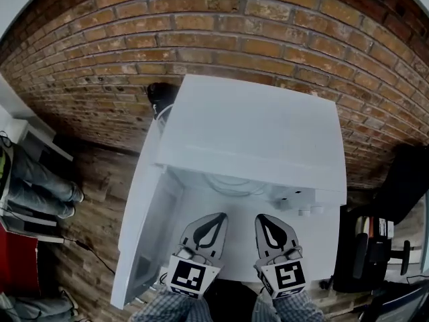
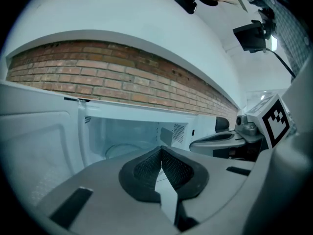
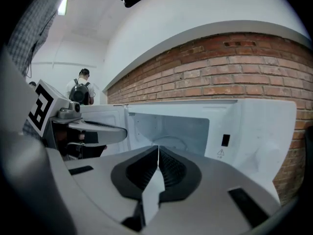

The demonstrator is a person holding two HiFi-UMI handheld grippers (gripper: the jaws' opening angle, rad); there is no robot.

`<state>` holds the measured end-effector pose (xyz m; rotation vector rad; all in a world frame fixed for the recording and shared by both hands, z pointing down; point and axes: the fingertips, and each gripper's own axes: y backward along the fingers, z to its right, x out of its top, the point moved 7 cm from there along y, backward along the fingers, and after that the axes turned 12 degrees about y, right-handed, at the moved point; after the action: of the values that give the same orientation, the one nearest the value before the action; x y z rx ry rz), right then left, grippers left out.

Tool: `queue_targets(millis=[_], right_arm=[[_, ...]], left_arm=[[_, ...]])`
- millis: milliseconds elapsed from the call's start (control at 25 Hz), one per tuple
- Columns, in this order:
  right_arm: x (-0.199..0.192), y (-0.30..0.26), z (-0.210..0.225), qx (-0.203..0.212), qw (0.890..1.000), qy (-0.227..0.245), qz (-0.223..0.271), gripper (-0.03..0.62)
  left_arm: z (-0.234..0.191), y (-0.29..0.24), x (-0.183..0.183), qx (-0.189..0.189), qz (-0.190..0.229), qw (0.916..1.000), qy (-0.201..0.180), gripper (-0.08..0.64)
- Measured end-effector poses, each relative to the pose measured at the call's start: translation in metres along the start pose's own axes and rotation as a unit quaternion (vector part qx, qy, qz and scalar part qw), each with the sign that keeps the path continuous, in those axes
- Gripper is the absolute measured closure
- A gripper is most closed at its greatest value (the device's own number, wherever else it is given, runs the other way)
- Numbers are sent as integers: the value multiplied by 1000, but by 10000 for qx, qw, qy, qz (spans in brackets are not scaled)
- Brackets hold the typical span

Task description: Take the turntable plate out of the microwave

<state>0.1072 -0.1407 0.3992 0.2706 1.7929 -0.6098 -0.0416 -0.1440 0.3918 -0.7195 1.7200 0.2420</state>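
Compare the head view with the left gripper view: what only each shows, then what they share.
Head view only: the white microwave's flat top, the wooden floor, a person's legs in jeans. Left gripper view only: the perforated vent inside the cavity, the white ceiling. Both: the open white door, the round glass turntable plate inside, the red brick wall, the right gripper.
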Motion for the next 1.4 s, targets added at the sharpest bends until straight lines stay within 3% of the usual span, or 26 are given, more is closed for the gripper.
queue_targets(millis=[160,360,480,840,1000,1040,1080,1400], right_arm=[[-11,-18,-1,34,9976,580,-367,575],[-25,-40,-1,22,9933,745,-888,575],[-33,-54,-3,130,9859,1196,-1160,575],[-52,-90,-18,708,9416,2787,-1754,574],[-58,-103,-27,980,9280,3110,-1805,558],[-60,-106,-29,1052,9245,3177,-1826,492],[-61,-109,-31,1094,9205,3269,-1840,479],[-72,-129,-41,1196,8760,4260,-1919,479]], left_arm=[[-16,-10,-11,-13,-198,9997,140,551],[-32,-25,-25,-32,-432,9989,165,551],[-41,-29,-34,3,-550,9982,227,551],[-62,-25,-51,180,-842,9956,361,551],[-66,-25,-54,218,-883,9952,368,551],[-67,-24,-54,229,-883,9951,394,551],[-68,-23,-55,244,-886,9949,412,551],[-73,-21,-57,364,-897,9939,527,551]])
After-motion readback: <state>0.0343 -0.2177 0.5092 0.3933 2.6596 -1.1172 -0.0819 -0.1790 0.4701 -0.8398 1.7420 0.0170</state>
